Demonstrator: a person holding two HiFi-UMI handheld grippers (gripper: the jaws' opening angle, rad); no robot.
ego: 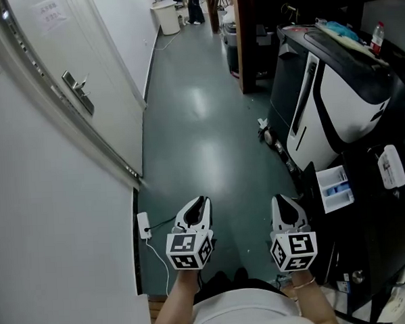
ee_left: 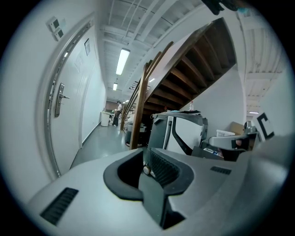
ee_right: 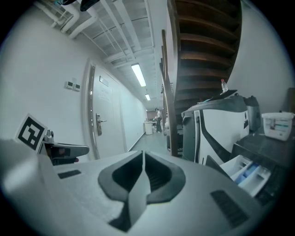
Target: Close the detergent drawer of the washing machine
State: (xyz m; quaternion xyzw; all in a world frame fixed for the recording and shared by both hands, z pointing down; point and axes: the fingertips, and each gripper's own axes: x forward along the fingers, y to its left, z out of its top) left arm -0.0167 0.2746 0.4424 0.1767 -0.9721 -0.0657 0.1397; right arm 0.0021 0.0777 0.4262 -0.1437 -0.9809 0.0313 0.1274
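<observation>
We are standing in a narrow corridor with the washing machine (ego: 376, 237) at our right. Its detergent drawer (ego: 335, 188) is hanging pulled out over the floor, its blue-and-white compartments showing. We are holding the right gripper (ego: 283, 202) ahead of us with its jaws pressed together on nothing. It is sitting near the drawer but apart from it, and it is pointing along the corridor rather than at the drawer front. The left gripper (ego: 199, 204) is hovering beside it, its jaws standing only a narrow slit apart and gripping nothing.

The trouble we are weighing lies in the approach. The drawer is sitting off to the side of the right gripper, so a push arriving at an angle or on one corner would likely be skewing it in its slot and jamming it short of flush. A tip coming in too high could be dipping into the open compartments instead of meeting the front panel. That panel seems to be facing us, though the head view is too dark there to be sure. Swinging rightward, the gripper's marker cube could also be clipping the machine's dark front.
</observation>
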